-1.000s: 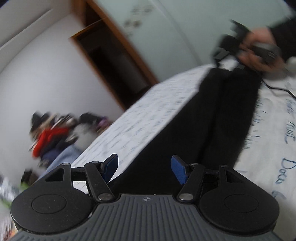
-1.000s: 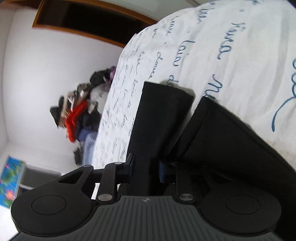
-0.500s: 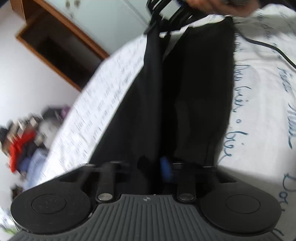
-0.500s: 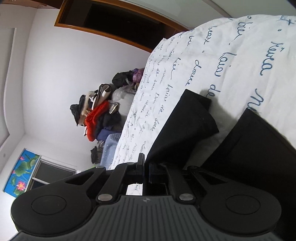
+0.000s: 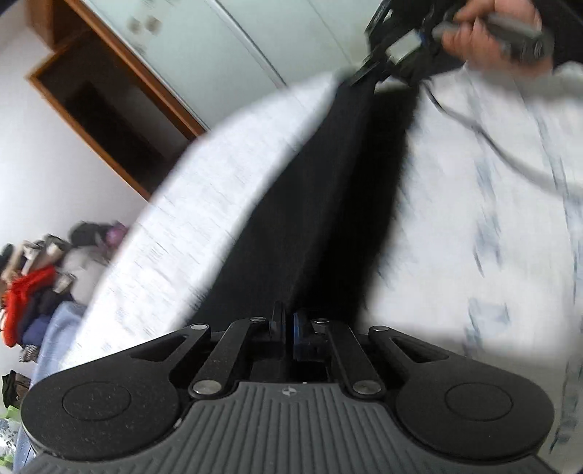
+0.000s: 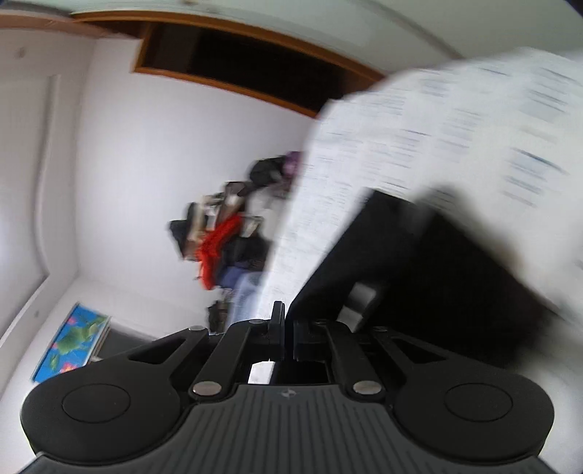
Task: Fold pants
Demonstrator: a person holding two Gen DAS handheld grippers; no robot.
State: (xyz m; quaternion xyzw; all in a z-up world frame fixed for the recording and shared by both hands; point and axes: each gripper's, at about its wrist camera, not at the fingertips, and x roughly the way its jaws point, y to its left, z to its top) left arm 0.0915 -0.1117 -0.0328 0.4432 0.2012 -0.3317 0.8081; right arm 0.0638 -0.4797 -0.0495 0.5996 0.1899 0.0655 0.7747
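Left wrist view: your left gripper (image 5: 287,324) is clenched on one end of the black pants (image 5: 320,204), which stretch taut above the printed bed sheet (image 5: 473,218) toward your right gripper (image 5: 368,67), gripped in your right hand (image 5: 492,32) at the far end. Holding both ends likely keeps the fabric flat for a clean fold.

Right wrist view: the right gripper (image 6: 287,326) is pinched on a pants (image 6: 419,262) edge, the cloth hanging above the sheet (image 6: 455,120). A clothes pile (image 6: 226,237) sits on the floor beyond. Motion blur hides finer detail.
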